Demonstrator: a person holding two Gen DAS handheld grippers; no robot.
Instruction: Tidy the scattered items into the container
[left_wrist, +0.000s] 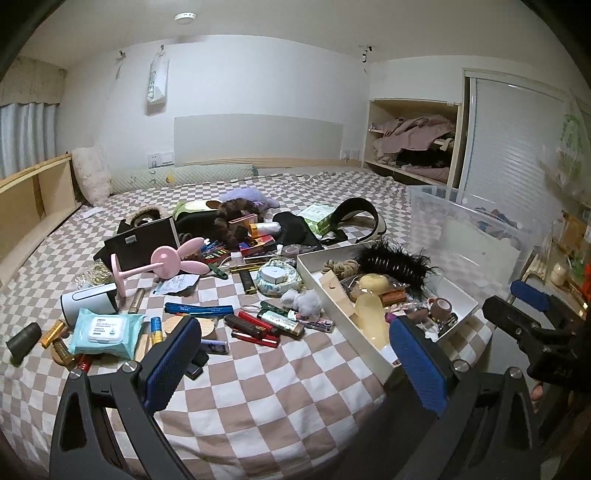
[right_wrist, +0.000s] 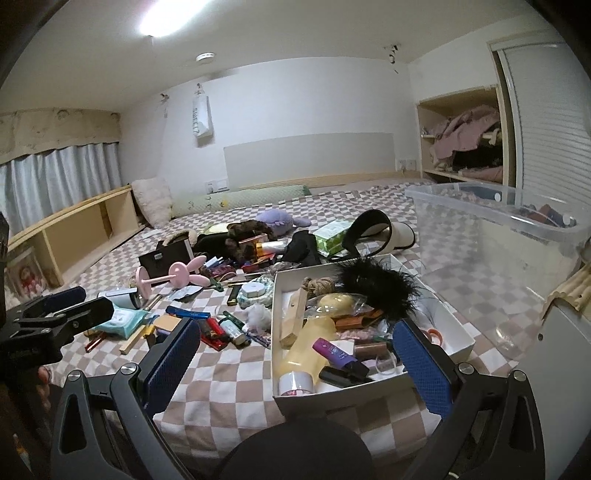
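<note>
Checkered bedspread (left_wrist: 258, 387) bare near edge

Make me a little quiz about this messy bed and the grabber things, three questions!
1. True or false: the left gripper is holding a toy.
2. What lies inside the white box? A) black feather duster B) pink bunny mirror C) wet wipes pack
3. Fill in: the clear plastic bin stands to the ____ of the white box.

Key: 1 false, both it and the right gripper are open and empty; 2 A; 3 right.
</note>
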